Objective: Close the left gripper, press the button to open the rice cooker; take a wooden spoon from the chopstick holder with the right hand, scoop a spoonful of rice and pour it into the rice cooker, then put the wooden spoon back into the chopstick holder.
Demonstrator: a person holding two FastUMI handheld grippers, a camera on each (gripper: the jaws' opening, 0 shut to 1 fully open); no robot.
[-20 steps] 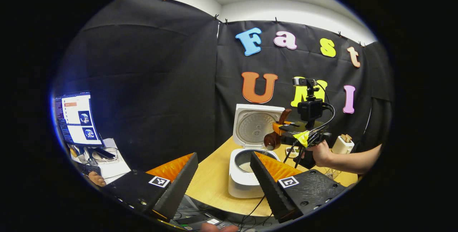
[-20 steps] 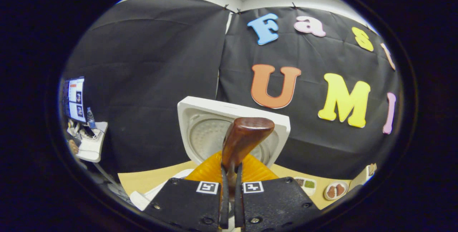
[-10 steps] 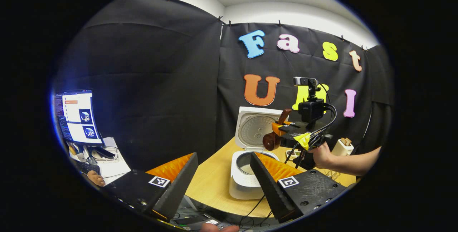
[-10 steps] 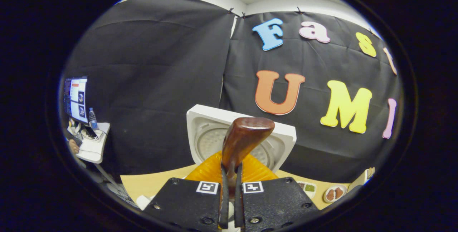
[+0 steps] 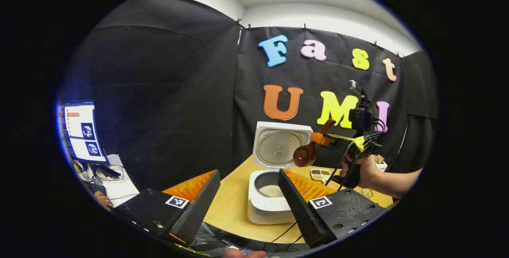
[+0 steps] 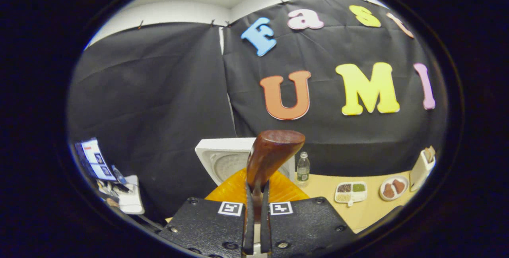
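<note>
Rice cooker (image 5: 270, 194) at the near edge of the bench (image 5: 232, 206), lid up, white rice lying in the inner pot; pour judged done, return of the spoon judged the step in hand.

Right gripper (image 6: 254, 194) clenched on the wooden spoon (image 6: 272, 156); both fingers pressed against the handle, handle end up and forward in the right gripper view; in the left gripper view bowl of the spoon low, hanging above and just right of the open pot, apart from the lid.

Left gripper (image 5: 248, 194) released, jaws wide apart, nothing between them; parked off the near edge of the bench.

Chopstick holder not identified with certainty; possibly the white container (image 6: 423, 168) at the far right edge of the bench, with brown ends showing at its top; sectioned tray (image 6: 350, 191) and small plate (image 6: 393, 188) lying between cooker and that edge; water bottle (image 6: 303, 169) upright just beside the lid.

To do well: keep grip firm, no loosening in transit; carry spoon high over tray and plate; turn wrist to bring the spoon upright above the holder mouth; lower straight, avoiding items already standing in it; release only once the spoon rests inside; watch for tipping a light holder by sideways push.
</note>
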